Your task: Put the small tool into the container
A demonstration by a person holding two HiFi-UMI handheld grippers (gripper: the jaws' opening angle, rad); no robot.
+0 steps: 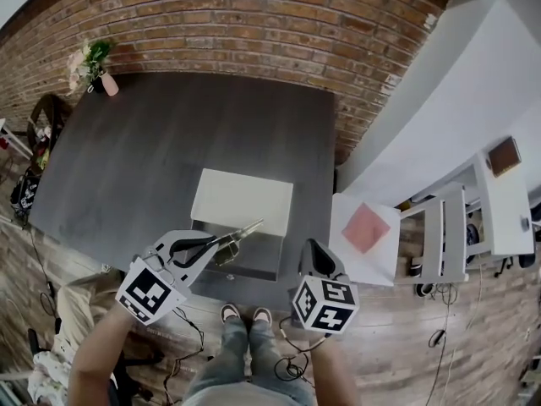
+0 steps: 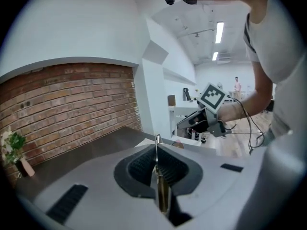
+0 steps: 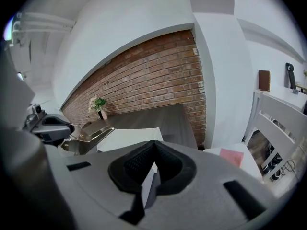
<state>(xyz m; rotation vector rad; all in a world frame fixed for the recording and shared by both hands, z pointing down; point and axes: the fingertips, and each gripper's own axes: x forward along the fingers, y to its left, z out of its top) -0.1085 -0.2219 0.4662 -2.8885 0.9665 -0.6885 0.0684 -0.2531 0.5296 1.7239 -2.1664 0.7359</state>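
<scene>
The small tool (image 1: 239, 235) is a slim metal piece, and my left gripper (image 1: 218, 245) is shut on it above the table's near edge. Its tip points toward the white box container (image 1: 241, 197), which lies on the dark table (image 1: 152, 150). The left gripper view shows the tool (image 2: 158, 176) edge-on, pinched between the shut jaws. My right gripper (image 1: 314, 250) hovers to the right of the container, shut with nothing in it. In the right gripper view the container (image 3: 132, 137) lies ahead, and the left gripper with the tool (image 3: 91, 137) is at the left.
A plant in a pink vase (image 1: 98, 68) stands at the table's far left corner. A white side table (image 1: 351, 256) bearing a pink square (image 1: 365, 227) sits to the right, with white shelving (image 1: 448, 227) beyond. A brick wall (image 1: 279, 24) runs behind.
</scene>
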